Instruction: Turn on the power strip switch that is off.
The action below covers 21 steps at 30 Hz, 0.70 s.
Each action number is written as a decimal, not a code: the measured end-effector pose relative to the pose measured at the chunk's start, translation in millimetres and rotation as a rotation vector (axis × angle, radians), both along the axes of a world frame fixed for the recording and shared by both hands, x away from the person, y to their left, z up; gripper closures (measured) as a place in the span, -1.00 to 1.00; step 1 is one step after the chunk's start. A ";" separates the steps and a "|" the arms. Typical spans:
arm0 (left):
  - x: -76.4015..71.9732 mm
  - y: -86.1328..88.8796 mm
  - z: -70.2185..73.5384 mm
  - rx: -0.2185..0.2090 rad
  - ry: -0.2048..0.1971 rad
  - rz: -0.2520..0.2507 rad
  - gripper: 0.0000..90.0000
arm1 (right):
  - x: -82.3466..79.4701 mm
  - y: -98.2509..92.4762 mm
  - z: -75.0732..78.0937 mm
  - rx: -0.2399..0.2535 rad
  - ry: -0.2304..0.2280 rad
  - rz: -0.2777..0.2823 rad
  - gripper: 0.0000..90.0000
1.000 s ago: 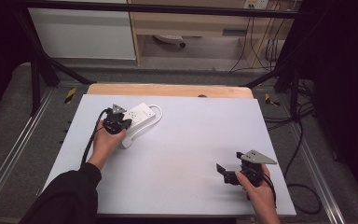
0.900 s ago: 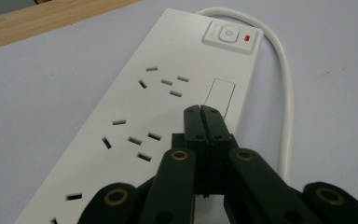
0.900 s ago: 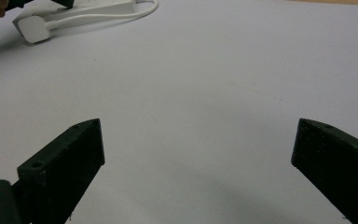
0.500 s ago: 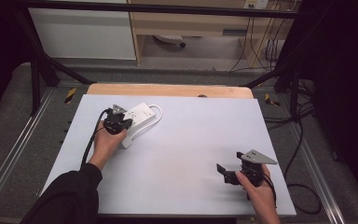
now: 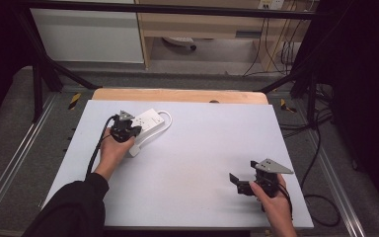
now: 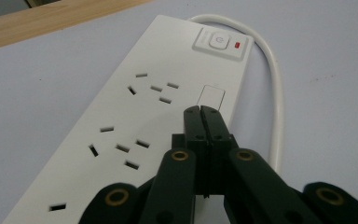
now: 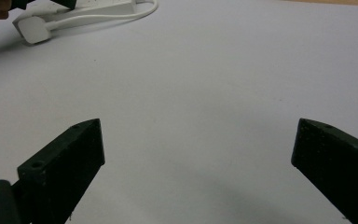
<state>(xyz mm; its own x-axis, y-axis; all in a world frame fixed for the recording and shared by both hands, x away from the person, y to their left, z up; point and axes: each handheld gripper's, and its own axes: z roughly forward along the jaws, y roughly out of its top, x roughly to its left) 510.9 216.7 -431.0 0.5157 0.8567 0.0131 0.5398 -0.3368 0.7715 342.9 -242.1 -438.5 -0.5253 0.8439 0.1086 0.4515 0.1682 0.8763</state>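
A white power strip [image 5: 147, 120] lies on the far left part of the pale table [image 5: 192, 163], set at a slant, with its white cord [image 5: 159, 132] looping out from the far end and running back along its side to a white plug [image 5: 134, 150] that rests flat on the table just beside the person's left hand [image 5: 113, 150]. The left gripper [image 6: 200, 111] sits over the near half of the strip with its two black jaws pressed together and nothing between them; in the left gripper view the tips are poised above the strip's top face, just short of a small blank rectangle, with sockets to their left and the switch [image 6: 221, 43] with its red light farther on at the cord end. Whether the tips touch the strip cannot be told. The right gripper [image 5: 242, 181] is well apart from all this, at the near right part of the table, held low in the right hand [image 5: 276, 202]; in the right gripper view its jaws stand wide apart over bare table and hold nothing, and the plug and cord show far off at the upper left.
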 end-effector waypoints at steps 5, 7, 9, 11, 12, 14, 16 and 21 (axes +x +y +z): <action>-0.1 1.3 2.2 -0.023 -0.020 0.006 1.00 | 0.1 -0.2 -0.1 0.001 0.002 -0.001 -0.94; 0.0 2.1 2.7 -0.023 -0.018 0.004 1.00 | 0.1 -0.2 0.0 0.001 0.001 0.000 -0.94; -0.1 1.9 2.5 -0.026 -0.020 0.004 1.00 | 0.0 -0.1 0.0 0.002 0.000 0.000 -0.94; -0.3 1.4 2.4 -0.029 -0.023 0.000 1.00 | -0.1 0.0 0.0 0.003 0.001 -0.001 -0.94; -0.3 1.3 2.5 -0.026 -0.026 -0.003 1.00 | 0.0 -0.1 -0.1 0.002 0.001 -0.001 -0.94; -0.2 1.0 2.9 -0.033 -0.032 -0.005 1.00 | 0.0 -0.1 0.0 0.002 0.003 0.000 -0.94; -0.3 -0.5 3.1 -0.043 -0.040 -0.007 1.00 | -0.1 -0.1 0.0 0.002 0.002 -0.001 -0.94; -0.8 -2.3 3.2 -0.039 -0.042 -0.020 1.00 | -0.1 -0.2 0.0 0.004 0.003 -0.003 -0.94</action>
<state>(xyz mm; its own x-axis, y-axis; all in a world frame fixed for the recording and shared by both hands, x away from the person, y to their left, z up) 510.1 214.4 -427.8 0.5321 0.8467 0.0017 0.5006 -0.3162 0.8059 342.8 -242.3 -438.5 -0.5221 0.8453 0.1136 0.4546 0.1631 0.8757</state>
